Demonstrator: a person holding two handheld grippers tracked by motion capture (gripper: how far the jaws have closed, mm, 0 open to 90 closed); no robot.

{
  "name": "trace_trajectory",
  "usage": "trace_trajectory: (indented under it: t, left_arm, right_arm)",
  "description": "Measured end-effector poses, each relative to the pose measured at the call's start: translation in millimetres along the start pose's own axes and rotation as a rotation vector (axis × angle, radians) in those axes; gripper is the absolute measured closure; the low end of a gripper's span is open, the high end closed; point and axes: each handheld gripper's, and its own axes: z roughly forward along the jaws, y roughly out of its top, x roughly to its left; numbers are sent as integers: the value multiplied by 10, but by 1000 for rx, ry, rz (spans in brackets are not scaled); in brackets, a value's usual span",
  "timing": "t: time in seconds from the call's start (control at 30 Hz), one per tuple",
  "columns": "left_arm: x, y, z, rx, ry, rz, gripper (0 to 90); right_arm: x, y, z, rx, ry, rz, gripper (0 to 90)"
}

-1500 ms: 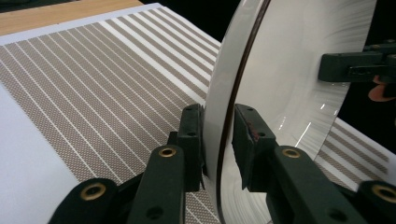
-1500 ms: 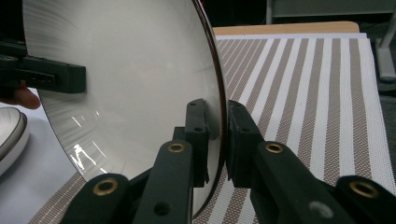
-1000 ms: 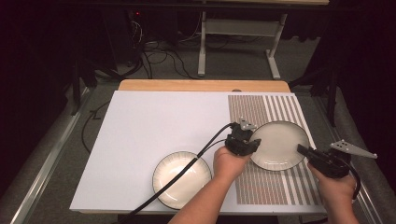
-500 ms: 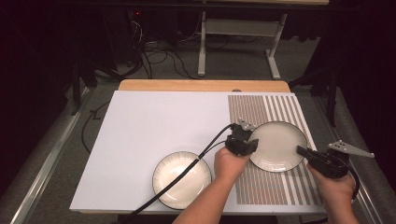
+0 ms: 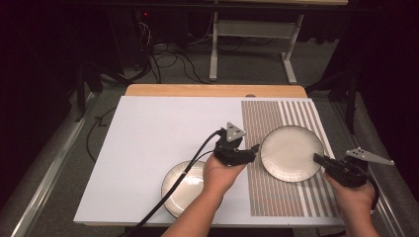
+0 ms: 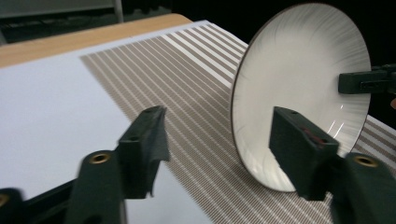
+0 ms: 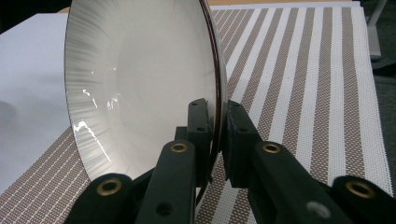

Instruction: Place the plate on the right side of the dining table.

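Second plate [image 5: 184, 190]: right half hidden under left forearm and cable in the high view. Held plate [image 7: 140, 88]: top and bottom cut by the frame in the right gripper view; its rim vanishes between the right gripper [image 7: 218, 135] fingers (pads pressed on it). In the left gripper view, plate's near bottom edge sits behind one left gripper [image 6: 219, 140] finger [image 6: 299, 149]. Counter [image 5: 148, 148]: near edge partly covered by forearms. Floor cables beyond the counter too dark to sort out.
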Motion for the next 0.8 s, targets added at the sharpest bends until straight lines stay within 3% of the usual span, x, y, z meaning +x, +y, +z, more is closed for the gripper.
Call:
trace_trajectory:
  t: [0.17, 0.2, 0.23, 0.33, 0.4, 0.47, 0.57, 0.6, 0.7, 0.73, 0.8]
  left_arm:
    - [132, -83, -244, -26, 0, -13, 226]
    - [205, -118, -369, -33, -22, -46, 200]
    - [205, -118, -369, -33, -22, -46, 186]
    - [348, -178, -643, -45, -2, -23, 159]
    - [388, -198, -707, -52, -1, -25, 140]
    - [521, -277, -873, -91, -10, -20, 134]
    - [621, -340, -967, -100, -1, -25, 100]
    - [712, -406, -1050, -103, 5, -33, 82]
    - [784, -470, -1130, -104, 25, -32, 56]
    - [841, -530, -1216, -104, 56, -21, 24]
    - [887, -590, -1305, -110, 76, -16, 2]
  right_arm:
    - [-16, 15, 31, 14, -7, 8, 838]
    - [-22, 20, 45, 21, -13, 11, 834]
    - [-22, 20, 45, 21, -13, 11, 834]
    - [-36, 25, 63, 34, -20, 16, 830]
    - [-38, 27, 68, 35, -21, 18, 829]
    - [-43, 35, 83, 40, -24, 24, 826]
    - [-50, 38, 95, 47, -29, 19, 823]
    - [-62, 39, 109, 53, -30, 31, 820]
    - [-73, 40, 126, 61, -34, 41, 816]
    - [-87, 42, 148, 71, -40, 48, 809]
    - [-106, 43, 173, 81, -45, 52, 802]
